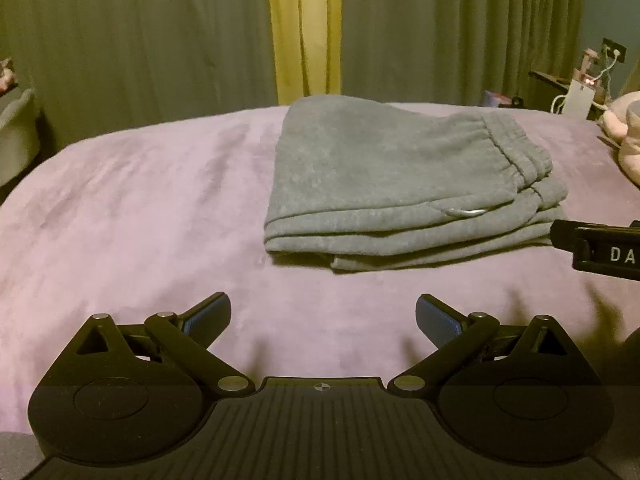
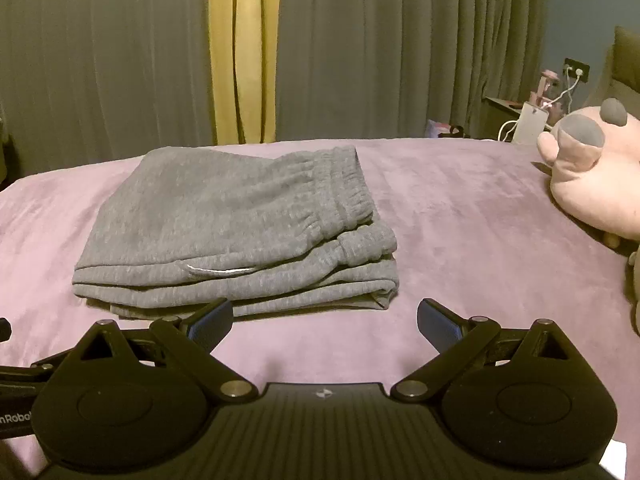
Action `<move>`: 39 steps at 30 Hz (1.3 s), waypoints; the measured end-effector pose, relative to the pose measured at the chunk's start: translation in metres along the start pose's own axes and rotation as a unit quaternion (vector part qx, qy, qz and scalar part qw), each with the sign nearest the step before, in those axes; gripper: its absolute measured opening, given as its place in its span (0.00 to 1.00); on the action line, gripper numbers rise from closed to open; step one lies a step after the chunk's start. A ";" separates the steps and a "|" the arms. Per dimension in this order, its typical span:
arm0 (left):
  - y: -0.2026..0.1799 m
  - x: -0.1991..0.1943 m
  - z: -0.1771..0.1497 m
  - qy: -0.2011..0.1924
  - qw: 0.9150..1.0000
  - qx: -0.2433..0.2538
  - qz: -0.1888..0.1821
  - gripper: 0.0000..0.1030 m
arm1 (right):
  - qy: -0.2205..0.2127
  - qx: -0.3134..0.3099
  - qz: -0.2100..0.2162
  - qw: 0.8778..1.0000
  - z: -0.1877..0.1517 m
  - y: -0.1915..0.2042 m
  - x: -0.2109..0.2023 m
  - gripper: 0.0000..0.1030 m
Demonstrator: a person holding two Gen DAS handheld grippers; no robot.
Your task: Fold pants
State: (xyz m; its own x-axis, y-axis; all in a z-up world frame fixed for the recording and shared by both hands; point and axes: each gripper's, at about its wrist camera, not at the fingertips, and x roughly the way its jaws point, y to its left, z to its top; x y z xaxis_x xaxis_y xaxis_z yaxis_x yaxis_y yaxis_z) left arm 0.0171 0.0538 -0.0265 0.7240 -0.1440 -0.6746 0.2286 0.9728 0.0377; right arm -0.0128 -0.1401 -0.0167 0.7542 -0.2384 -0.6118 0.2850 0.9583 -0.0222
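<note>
Grey sweatpants (image 1: 400, 184) lie folded in a compact stack on the purple bedspread (image 1: 140, 208), waistband to the right. They also show in the right wrist view (image 2: 236, 232). My left gripper (image 1: 323, 314) is open and empty, held in front of the stack and apart from it. My right gripper (image 2: 325, 320) is open and empty, just in front of the stack's near edge; its left fingertip (image 2: 212, 318) overlaps that edge in view. Part of the right gripper (image 1: 600, 248) shows at the right edge of the left wrist view.
A pink plush toy (image 2: 592, 176) lies on the bed at the right. A nightstand with a charger and cables (image 2: 536, 116) stands behind it. Grey and yellow curtains (image 2: 240, 52) hang behind the bed. The bedspread (image 2: 460, 216) extends around the stack.
</note>
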 end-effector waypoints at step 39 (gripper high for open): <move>-0.001 0.006 -0.002 0.013 1.000 -0.001 -0.006 0.99 | 0.006 -0.002 0.004 1.000 0.000 0.000 0.004 0.96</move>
State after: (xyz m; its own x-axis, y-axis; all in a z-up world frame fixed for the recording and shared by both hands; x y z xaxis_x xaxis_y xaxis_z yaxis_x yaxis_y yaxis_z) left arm 0.0201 0.0526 -0.0316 0.7039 -0.1514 -0.6940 0.2358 0.9714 0.0272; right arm -0.0097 -0.1410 -0.0188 0.7492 -0.2294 -0.6213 0.2767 0.9607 -0.0210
